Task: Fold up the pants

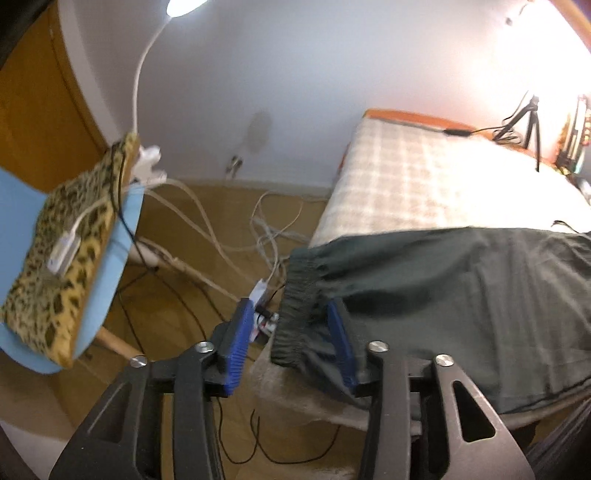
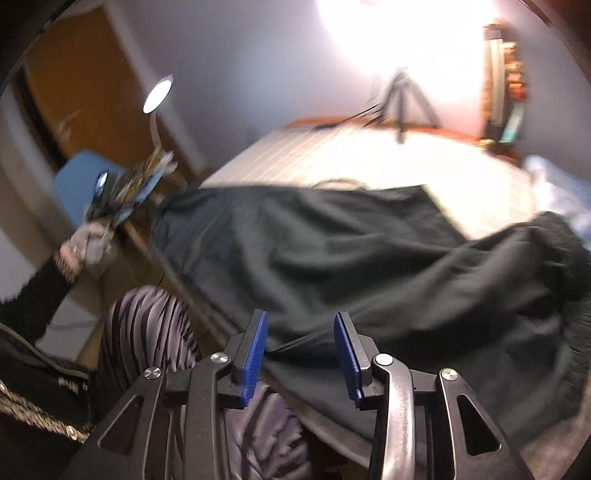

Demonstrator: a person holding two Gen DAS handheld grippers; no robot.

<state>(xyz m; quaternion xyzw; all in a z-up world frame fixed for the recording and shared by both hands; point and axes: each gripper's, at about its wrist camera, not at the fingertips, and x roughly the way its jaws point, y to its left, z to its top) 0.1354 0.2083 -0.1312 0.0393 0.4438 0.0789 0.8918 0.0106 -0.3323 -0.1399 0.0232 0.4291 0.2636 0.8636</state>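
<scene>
Dark green pants (image 1: 461, 295) lie spread across the near end of a bed (image 1: 424, 177). Their elastic waistband (image 1: 295, 317) hangs at the bed's near left corner. My left gripper (image 1: 288, 332) is open, its blue pads on either side of the waistband. In the right wrist view the pants (image 2: 369, 258) cover the bed, rumpled toward the right. My right gripper (image 2: 301, 347) is open above the near edge of the fabric, holding nothing. The left gripper also shows in the right wrist view (image 2: 99, 199), far left, blurred.
A blue chair (image 1: 110, 258) with a leopard-print cushion (image 1: 70, 229) stands left of the bed. White and black cables (image 1: 229, 243) cross the wooden floor. A lamp (image 1: 181, 5) rises by the chair. A tripod (image 2: 400, 96) stands at the bed's far end. The person's striped trousers (image 2: 155, 339) are close below.
</scene>
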